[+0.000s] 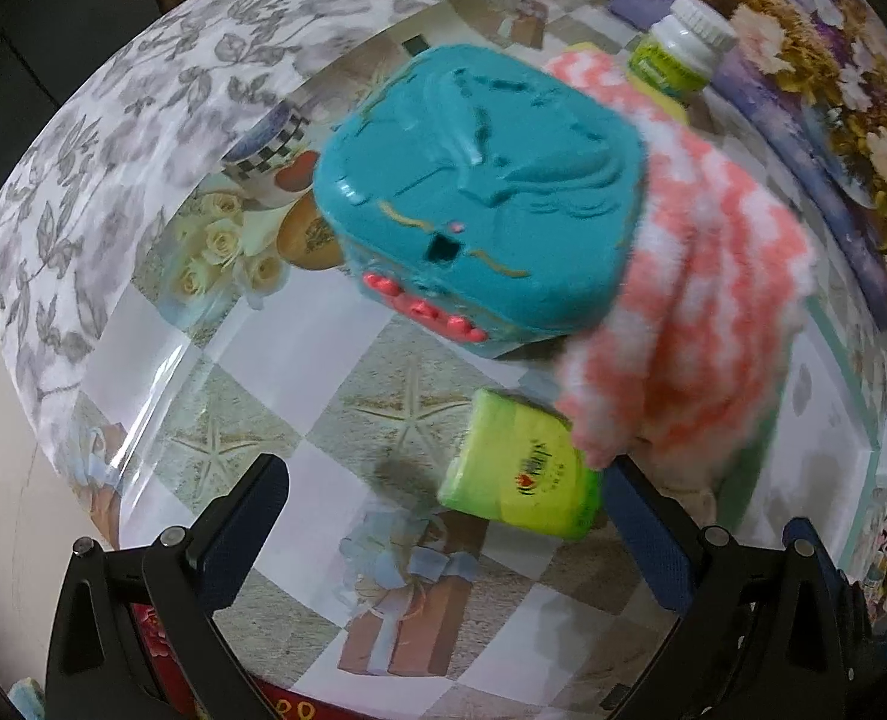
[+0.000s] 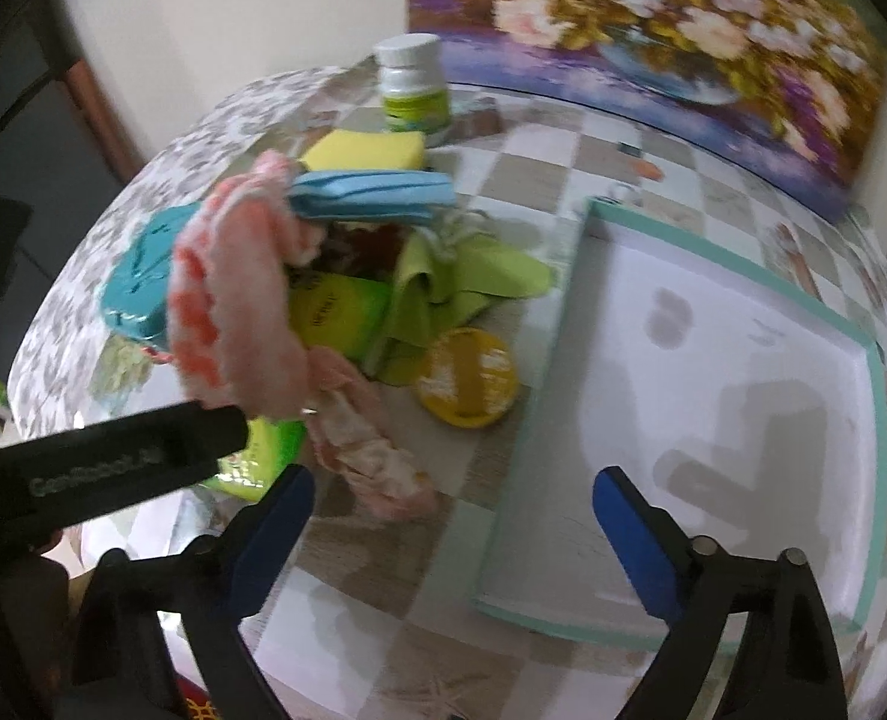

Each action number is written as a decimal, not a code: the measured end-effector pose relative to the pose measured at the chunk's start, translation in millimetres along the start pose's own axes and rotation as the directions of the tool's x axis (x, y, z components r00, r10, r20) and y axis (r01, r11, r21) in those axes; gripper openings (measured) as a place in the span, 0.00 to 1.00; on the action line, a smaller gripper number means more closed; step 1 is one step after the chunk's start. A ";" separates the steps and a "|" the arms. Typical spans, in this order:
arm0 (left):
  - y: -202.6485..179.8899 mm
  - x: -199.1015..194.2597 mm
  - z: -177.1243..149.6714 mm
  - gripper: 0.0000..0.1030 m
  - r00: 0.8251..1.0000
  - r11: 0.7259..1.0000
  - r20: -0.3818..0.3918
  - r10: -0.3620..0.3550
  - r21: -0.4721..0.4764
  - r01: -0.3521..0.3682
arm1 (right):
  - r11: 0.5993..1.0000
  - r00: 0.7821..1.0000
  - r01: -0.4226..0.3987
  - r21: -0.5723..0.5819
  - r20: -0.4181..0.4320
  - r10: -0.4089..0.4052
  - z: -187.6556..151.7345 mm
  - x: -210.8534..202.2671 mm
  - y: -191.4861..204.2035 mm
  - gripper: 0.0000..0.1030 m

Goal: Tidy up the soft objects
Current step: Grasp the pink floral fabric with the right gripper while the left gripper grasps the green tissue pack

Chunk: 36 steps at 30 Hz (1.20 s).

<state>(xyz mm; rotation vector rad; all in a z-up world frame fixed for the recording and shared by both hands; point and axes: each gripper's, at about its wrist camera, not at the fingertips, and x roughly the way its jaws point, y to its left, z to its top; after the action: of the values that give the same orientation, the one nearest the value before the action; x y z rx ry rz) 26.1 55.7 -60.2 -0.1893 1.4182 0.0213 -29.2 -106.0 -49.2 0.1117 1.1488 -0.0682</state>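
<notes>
Pink-and-white fuzzy sock (image 1: 689, 300) lies draped over the pile on the worktop (image 1: 335, 414), one end against the teal toy box (image 1: 479, 192), other end trailing toward the green tissue pack (image 1: 524, 468). From the right wrist view the same sock (image 2: 233, 312) sits btwn the teal box (image 2: 137, 276) and a lime cloth (image 2: 461, 282), w/ a blue folded item (image 2: 377, 195) and yellow sponge (image 2: 365, 150) behind, a yellow round tin (image 2: 467, 381) just beside. A white-capped bottle (image 2: 410, 87) stands further back. A white tray w/ mint rim (image 2: 872, 396) lies bare on the right.

Left hand-held gripper (image 1: 443, 498) spread wide, nothing btwn its fingers, tissue pack just ahead. Right hand-held gripper (image 2: 455, 504) also spread wide, empty, over the tray's near edge.
</notes>
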 end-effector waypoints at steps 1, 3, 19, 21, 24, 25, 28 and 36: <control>3.1 2.4 0.1 1.00 1.000 1.000 -0.004 0.002 -0.006 -0.002 | 1.000 1.000 -0.009 -0.008 0.000 0.009 0.2 1.2 2.0 0.87; 9.4 7.5 0.7 1.00 1.000 1.000 -0.012 0.003 -0.020 -0.004 | 0.999 1.000 -0.025 -0.025 -0.009 0.024 1.5 7.4 5.4 0.83; 18.4 25.6 18.5 1.00 0.998 0.998 -0.057 0.013 -0.053 -0.016 | 0.990 0.996 -0.088 -0.112 -0.036 0.084 8.0 28.3 26.5 0.63; 19.7 26.7 17.5 1.00 0.998 0.999 -0.063 0.010 -0.051 -0.013 | 0.990 0.995 -0.091 -0.109 -0.043 0.086 7.8 32.3 26.5 0.61; 18.5 28.4 18.6 1.00 0.998 0.999 -0.066 0.005 -0.040 -0.008 | 0.989 0.993 -0.107 -0.101 -0.064 0.101 6.6 39.2 25.9 0.48; 17.4 28.7 18.8 1.00 0.998 0.999 -0.066 0.004 -0.037 -0.007 | 0.989 0.992 -0.114 -0.097 -0.069 0.107 6.1 40.9 25.4 0.45; 13.5 30.8 19.4 1.00 0.997 1.000 -0.071 -0.001 -0.017 0.000 | 0.987 0.987 -0.138 -0.086 -0.091 0.130 5.3 45.4 23.1 0.39; 0.6 42.8 19.4 1.00 0.995 0.999 -0.098 -0.015 0.046 0.020 | 0.985 0.983 -0.163 -0.049 -0.095 0.158 6.5 46.6 11.7 0.29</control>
<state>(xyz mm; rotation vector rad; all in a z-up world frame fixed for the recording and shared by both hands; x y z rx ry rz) 51.7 54.9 -99.7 -0.1658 1.5127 -0.0358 -2.9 -95.1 -88.5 0.1580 1.2274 0.1141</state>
